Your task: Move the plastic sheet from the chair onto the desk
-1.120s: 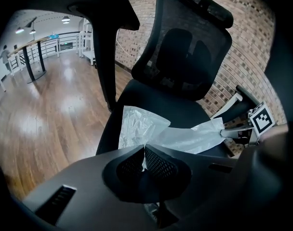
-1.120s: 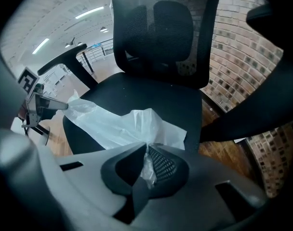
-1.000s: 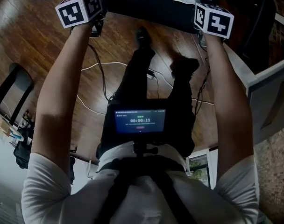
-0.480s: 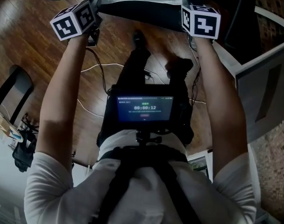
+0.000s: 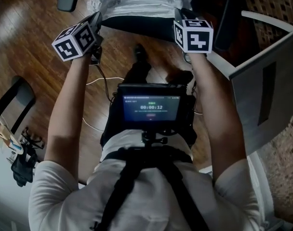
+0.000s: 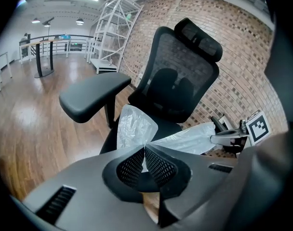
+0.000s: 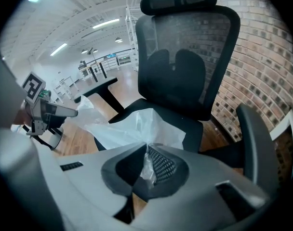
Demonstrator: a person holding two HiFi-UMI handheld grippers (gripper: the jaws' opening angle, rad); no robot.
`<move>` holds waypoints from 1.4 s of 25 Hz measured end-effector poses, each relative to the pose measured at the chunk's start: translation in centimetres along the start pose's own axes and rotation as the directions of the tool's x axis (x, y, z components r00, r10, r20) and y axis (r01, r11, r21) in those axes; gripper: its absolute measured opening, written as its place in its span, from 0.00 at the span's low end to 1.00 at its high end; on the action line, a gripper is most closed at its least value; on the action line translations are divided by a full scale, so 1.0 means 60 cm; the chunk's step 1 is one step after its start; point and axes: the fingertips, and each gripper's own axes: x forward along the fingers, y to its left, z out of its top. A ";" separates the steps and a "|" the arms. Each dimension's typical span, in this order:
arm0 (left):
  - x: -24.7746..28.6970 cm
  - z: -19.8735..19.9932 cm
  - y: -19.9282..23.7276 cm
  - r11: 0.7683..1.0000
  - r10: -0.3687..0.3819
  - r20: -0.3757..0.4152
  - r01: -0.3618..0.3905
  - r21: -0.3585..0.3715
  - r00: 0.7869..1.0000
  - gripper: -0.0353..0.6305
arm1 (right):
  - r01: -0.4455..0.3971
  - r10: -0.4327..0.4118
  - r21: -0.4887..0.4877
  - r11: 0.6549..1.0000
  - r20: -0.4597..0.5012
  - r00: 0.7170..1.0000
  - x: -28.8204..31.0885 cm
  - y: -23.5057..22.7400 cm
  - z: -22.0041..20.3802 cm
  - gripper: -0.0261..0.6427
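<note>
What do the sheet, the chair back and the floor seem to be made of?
Sheet: thin plastic film, translucent white and glossy; it crinkles and creases.
Chair back: black mesh, probably fabric; dark shapes show through it.
Floor: wood or wood-look planks, brown and shiny; it reflects light.

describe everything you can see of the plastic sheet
The plastic sheet is thin, translucent white film, crinkled and glossy. It is bunched at two ends: the left gripper is shut on one, the right gripper on the other. Between them it spans loosely above the chair seat, sagging in folds; whether it touches the seat is unclear.
</note>
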 end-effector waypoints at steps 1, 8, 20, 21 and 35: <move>-0.004 0.002 -0.004 1.000 -0.008 0.005 0.008 -0.002 1.000 0.05 | -0.001 0.001 0.001 1.000 0.014 1.000 -0.006 0.003 0.005 0.05; -0.036 0.028 -0.029 0.997 -0.077 0.042 0.077 -0.015 0.996 0.05 | -0.010 0.009 0.017 1.000 0.073 0.997 -0.053 0.020 0.030 0.05; -0.135 0.067 -0.128 0.981 -0.195 0.084 0.192 0.039 0.977 0.05 | 0.001 -0.012 0.056 0.998 0.194 0.981 -0.200 0.031 0.019 0.05; -0.139 0.071 -0.136 0.978 -0.206 0.083 0.203 0.044 0.975 0.05 | 0.002 -0.014 0.058 0.998 0.202 0.979 -0.211 0.032 0.020 0.05; -0.179 0.053 -0.312 0.910 -0.406 0.028 0.401 0.104 0.913 0.05 | 0.121 -0.161 0.157 0.980 0.275 0.948 -0.372 -0.039 -0.056 0.05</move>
